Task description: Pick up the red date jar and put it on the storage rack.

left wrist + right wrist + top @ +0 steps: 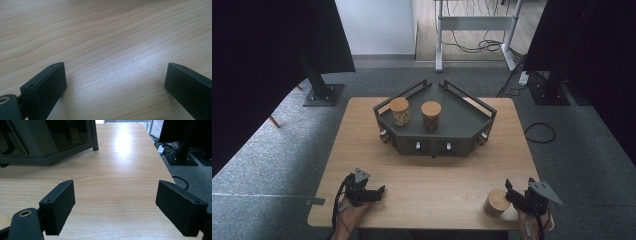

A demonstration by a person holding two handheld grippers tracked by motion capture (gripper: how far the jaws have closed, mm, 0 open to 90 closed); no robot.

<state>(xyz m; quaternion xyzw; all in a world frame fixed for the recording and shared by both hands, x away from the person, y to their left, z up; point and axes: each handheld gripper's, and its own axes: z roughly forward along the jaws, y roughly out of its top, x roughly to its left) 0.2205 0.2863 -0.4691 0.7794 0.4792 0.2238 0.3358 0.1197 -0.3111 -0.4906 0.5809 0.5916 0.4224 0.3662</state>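
Left gripper low, fingers spread wide — right gripper same.

Centre table: bare wood, open passage between both grippers.
12 o'clock: dark tray blocks the far half, carrying two upright jars.
5 o'clock: a third jar stands just beside the right gripper.
Jaw gaps: both wide, nothing between.
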